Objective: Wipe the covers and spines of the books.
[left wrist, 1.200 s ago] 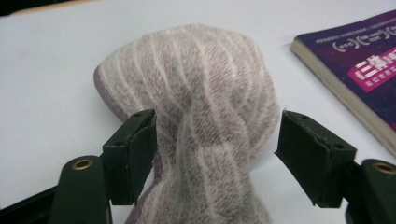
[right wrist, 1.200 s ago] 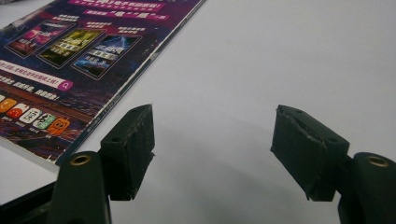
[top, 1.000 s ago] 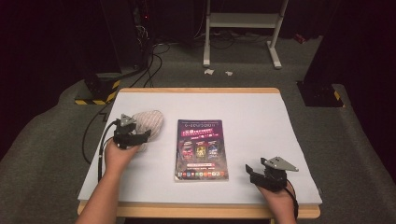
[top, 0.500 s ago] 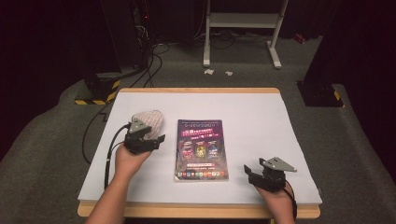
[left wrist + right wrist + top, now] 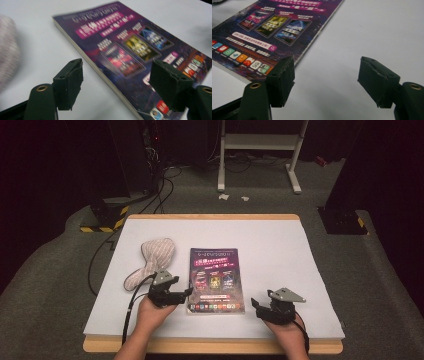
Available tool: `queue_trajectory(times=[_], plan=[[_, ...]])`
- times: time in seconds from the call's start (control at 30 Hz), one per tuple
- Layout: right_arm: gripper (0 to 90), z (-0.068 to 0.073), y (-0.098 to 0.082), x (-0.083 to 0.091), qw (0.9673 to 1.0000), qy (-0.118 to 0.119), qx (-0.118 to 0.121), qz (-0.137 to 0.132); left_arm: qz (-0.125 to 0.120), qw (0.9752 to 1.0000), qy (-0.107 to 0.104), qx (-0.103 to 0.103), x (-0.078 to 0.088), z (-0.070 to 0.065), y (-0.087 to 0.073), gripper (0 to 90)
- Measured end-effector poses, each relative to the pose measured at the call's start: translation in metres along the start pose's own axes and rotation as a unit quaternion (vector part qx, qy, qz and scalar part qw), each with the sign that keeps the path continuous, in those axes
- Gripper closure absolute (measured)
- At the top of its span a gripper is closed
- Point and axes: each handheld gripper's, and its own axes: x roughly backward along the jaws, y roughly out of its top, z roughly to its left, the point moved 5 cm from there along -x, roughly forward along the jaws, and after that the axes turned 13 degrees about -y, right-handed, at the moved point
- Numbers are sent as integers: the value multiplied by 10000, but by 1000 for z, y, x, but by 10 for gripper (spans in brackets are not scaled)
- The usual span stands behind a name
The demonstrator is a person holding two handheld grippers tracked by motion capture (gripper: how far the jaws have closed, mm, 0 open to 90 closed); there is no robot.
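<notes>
text: none legible | on: magazine (image 5: 214, 280) cover | print: blurred

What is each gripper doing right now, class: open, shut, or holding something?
Left gripper: open, holding nothing, straddling the booklet's edge.
Right gripper: open, empty.

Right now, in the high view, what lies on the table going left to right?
Striped cloth pouch → left gripper → magazine → right gripper.
</notes>
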Motion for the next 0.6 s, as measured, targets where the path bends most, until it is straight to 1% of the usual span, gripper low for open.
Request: queue_trajectory(times=[0.07,0.17,0.2,0.23,0.3,0.37,0.43,0.47,0.5,0.57,0.6], plan=[[275,8,4,-3,10000,63,52,20,119,9999,-21,-3,-7,-4,-8,261],[270,21,12,-11,9998,155,139,70,235,9997,-94,12,-13,-7,-12,270],[273,24,15,-14,9997,204,128,99,309,9995,-95,21,-14,-8,-13,270],[278,27,18,-18,9996,252,83,140,342,9994,-108,33,-16,-8,-14,268],[283,31,23,-24,9992,307,66,228,415,9991,-123,18,-18,-8,-16,271],[295,35,25,-27,9992,330,58,199,473,9987,-164,-3,-21,-10,-18,274],[296,37,22,-27,9993,303,99,213,545,9983,-180,-19,-24,-11,-19,274],[298,38,20,-27,9992,330,53,211,579,9981,-191,2,-26,-11,-20,274],[303,38,16,-28,9991,356,10,234,569,9982,-192,-2,-26,-11,-20,267],[297,41,11,-30,9987,353,63,362,572,9982,-169,-19,-27,-12,-19,267],[297,41,10,-30,9987,342,75,382,563,9983,-157,-24,-28,-13,-20,267]])
